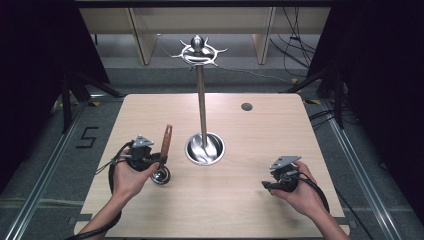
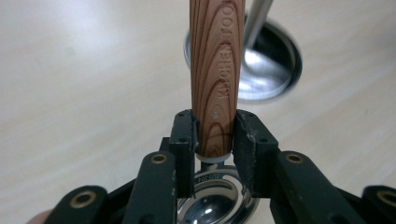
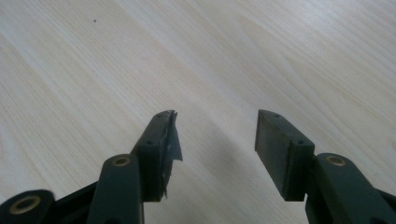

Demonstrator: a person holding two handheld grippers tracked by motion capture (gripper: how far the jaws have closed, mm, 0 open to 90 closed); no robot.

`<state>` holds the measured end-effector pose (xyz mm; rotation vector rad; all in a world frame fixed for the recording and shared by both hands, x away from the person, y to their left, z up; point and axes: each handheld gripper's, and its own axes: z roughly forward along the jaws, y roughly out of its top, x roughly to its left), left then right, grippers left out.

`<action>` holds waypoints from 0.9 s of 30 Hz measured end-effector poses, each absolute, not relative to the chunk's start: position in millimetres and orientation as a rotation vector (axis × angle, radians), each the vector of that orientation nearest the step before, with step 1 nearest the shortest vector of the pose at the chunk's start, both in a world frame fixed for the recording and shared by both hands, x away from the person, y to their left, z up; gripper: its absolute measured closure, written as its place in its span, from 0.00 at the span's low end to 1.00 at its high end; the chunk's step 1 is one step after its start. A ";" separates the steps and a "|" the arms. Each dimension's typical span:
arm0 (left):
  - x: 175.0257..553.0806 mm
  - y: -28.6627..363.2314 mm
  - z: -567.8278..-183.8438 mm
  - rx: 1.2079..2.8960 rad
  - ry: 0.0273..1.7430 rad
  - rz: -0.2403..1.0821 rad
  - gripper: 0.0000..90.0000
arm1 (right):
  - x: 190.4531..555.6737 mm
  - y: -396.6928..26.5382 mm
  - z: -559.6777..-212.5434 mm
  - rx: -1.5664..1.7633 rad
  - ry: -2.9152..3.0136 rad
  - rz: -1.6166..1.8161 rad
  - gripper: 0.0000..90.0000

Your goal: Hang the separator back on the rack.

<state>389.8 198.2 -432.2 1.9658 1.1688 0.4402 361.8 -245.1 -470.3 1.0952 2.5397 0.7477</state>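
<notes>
two tools are in our hands over a pale wooden tabletop (image 1: 230, 200). our left tool (image 1: 159, 159) is clenched on the wooden handle of a ladle (image 1: 166, 142); in the left gripper view the pads press both sides of that handle (image 2: 217, 74), just above the metal neck, with the shiny bowl (image 2: 212, 205) below the jaws. from above, the ladle stands near the left side of the tabletop, handle tilted up and away from us, bowl just above or on the surface; we cannot tell which. our right tool (image 1: 267, 185) hangs released near the right front corner, its jaws apart with bare wood grain (image 3: 219, 70) between them. a steel stand (image 1: 202, 105) rises from a round base (image 1: 205, 149) at the middle of the tabletop, topped by a ring of hooks (image 1: 198, 51). a small dark round spot (image 1: 246, 106) lies toward the far edge. around us we see grey floor (image 1: 60, 150), dark curtains (image 1: 30, 60) at both sides, cables (image 1: 295, 40) at the far right, and a pale wooden frame (image 1: 145, 40) behind.
</notes>
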 end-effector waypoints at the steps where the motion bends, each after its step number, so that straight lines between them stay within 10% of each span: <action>1: 389.8 198.2 -432.2 1.966 1.169 0.440 0.77 | 361.8 -245.1 -470.3 1.095 2.540 0.748 0.54; 27: 370.3 196.1 -392.4 1.727 0.945 0.614 0.77 | 360.1 -244.9 -467.3 1.111 2.498 0.794 0.54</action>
